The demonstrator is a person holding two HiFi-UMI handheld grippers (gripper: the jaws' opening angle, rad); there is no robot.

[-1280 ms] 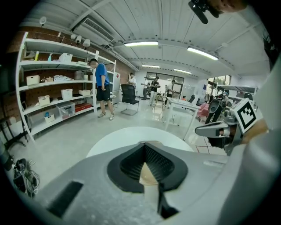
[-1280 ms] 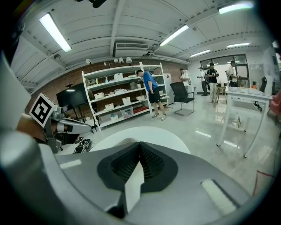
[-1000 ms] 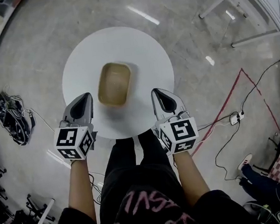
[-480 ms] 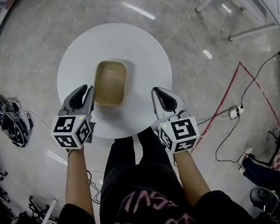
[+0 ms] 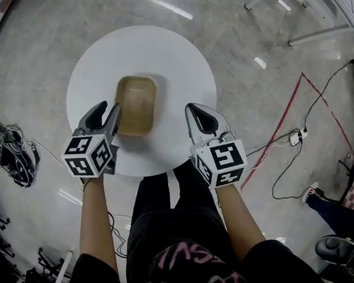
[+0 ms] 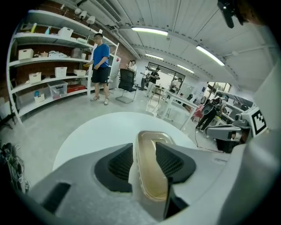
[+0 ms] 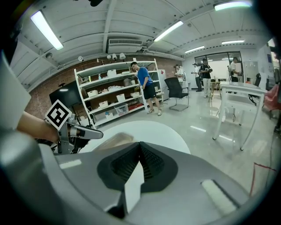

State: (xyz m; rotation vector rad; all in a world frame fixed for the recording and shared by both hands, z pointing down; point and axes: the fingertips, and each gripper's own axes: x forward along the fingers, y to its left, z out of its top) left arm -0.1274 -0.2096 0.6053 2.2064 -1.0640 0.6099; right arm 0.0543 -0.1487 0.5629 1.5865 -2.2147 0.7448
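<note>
The left gripper (image 5: 109, 112) is straddling the near-left rim of a tan tray (image 5: 137, 101) sitting on a round white table (image 5: 173, 55), jaws apart, seemingly not yet clamped. The right gripper (image 5: 200, 119) is hovering to the right, jaws pressed together, empty.

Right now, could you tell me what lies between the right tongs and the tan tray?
Nothing but bare white tabletop: in the head view, the right tongs hang shut beside the tan tray, apart from it.

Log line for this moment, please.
left gripper: jaws open astride rim of tan tray | right gripper: jaws shut, empty | tray on white table
</note>
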